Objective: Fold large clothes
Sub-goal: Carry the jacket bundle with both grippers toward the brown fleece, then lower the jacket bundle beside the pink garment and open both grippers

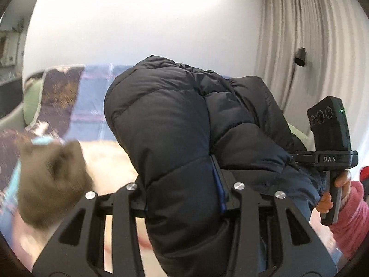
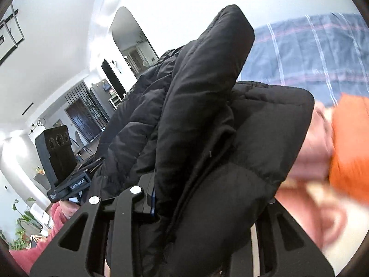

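A large black puffer jacket (image 1: pixel 180 124) hangs bunched between both grippers, lifted off the bed. My left gripper (image 1: pixel 184 198) is shut on a thick fold of the black puffer jacket; the padding bulges up and over the fingers. My right gripper (image 2: pixel 203 198) is shut on another fold of the jacket (image 2: pixel 207 124), whose collar or hem stands up tall in front of the camera. The right gripper's body (image 1: pixel 329 138) shows at the right of the left wrist view, and the left gripper's body (image 2: pixel 60 157) shows at the left of the right wrist view.
A blue plaid blanket (image 1: pixel 92 106) covers the bed behind. A brown plush toy (image 1: pixel 53 180) lies at the left. Orange and pink clothes (image 2: pixel 350 143) lie at the right. Grey curtains (image 1: pixel 311 46) hang at the back right. The person's pink sleeve (image 1: pixel 352 212) is near.
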A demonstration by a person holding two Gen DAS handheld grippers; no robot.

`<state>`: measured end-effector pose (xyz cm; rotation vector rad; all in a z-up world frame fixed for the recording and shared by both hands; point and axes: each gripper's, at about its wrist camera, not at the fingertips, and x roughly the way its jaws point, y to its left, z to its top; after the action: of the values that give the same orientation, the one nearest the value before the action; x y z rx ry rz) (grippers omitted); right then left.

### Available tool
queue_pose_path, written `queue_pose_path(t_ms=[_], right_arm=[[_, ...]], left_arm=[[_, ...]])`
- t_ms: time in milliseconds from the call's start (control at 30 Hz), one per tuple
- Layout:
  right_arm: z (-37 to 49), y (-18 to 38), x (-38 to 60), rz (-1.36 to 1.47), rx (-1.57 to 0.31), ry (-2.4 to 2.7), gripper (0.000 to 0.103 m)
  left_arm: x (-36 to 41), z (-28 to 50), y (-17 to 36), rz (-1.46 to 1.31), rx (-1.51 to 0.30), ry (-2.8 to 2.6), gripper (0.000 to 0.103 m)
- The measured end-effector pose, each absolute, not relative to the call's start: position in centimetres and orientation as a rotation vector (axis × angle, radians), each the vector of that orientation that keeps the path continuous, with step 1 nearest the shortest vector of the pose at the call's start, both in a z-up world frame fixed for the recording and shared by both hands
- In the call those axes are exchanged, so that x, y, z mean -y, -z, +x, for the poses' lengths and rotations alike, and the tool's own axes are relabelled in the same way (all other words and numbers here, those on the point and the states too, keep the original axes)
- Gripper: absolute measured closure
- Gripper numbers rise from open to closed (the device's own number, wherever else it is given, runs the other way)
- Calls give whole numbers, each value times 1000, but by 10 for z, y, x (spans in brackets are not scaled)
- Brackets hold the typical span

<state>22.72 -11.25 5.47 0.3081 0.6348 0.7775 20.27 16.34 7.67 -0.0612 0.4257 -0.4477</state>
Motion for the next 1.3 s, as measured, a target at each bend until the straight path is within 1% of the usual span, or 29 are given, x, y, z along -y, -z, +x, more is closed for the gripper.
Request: queue_pose_path(t_ms=[133, 233, 367, 467, 500, 533, 567, 600, 633, 667, 700, 733, 833, 933, 967, 1000, 1033, 1100, 1200, 1233, 1300], right_arm=[[302, -59, 76, 288, -613, -785, 72], [354, -43, 51, 306, -623, -776, 71], [416, -10, 9, 317, -671, -761, 71], [456, 29, -11, 333, -757, -739, 70], [469, 48, -21, 325, -797, -717, 69], [476, 63, -30, 314, -824, -696, 67], [487, 87, -39, 267, -874, -637, 62], [492, 105, -47, 207, -916, -567, 53], [496, 130, -59, 102, -976, -467, 50], [494, 141, -66, 40, -987, -434, 47], [489, 145, -68, 4, -951, -435, 46], [485, 142, -69, -17, -913, -441, 45], [484, 130, -70, 0, -946, -450, 44], [471, 103, -57, -3, -962, -461, 42], [465, 92, -54, -18, -950, -455, 33], [458, 83, -42, -28, -932, -442, 21], [447, 71, -35, -41, -886, -420, 18], [420, 55, -21, -46, -820, -413, 17], [381, 40, 5, -29, -774, -437, 17], [368, 38, 12, -25, -760, -441, 17], [336, 31, 34, -30, -714, -434, 18]], left_arm=[[-184, 264, -94, -10, -416, 357, 62], [-198, 308, -91, 15, -429, 300, 62], [-214, 364, -59, 32, -476, 226, 62], [-226, 398, -18, 30, -553, 159, 62], [-230, 411, -1, 29, -593, 130, 62], [-234, 422, 14, 33, -631, 100, 60], [-237, 436, 38, 53, -696, 40, 55], [-236, 446, 57, 80, -748, 2, 52], [-234, 452, 76, 121, -789, -20, 45], [-228, 452, 96, 182, -798, -33, 42], [-224, 448, 105, 208, -777, -39, 42], [-223, 447, 111, 220, -757, -46, 41], [-224, 446, 117, 229, -750, -53, 40], [-224, 438, 108, 210, -761, -56, 38], [-222, 435, 106, 213, -761, -58, 37], [-221, 432, 104, 217, -760, -61, 36], [-221, 430, 103, 219, -757, -62, 35], [-216, 420, 103, 215, -748, -71, 33], [-215, 405, 92, 180, -720, -92, 26], [-215, 399, 88, 156, -707, -92, 23], [-218, 378, 76, 87, -672, -74, 21]])
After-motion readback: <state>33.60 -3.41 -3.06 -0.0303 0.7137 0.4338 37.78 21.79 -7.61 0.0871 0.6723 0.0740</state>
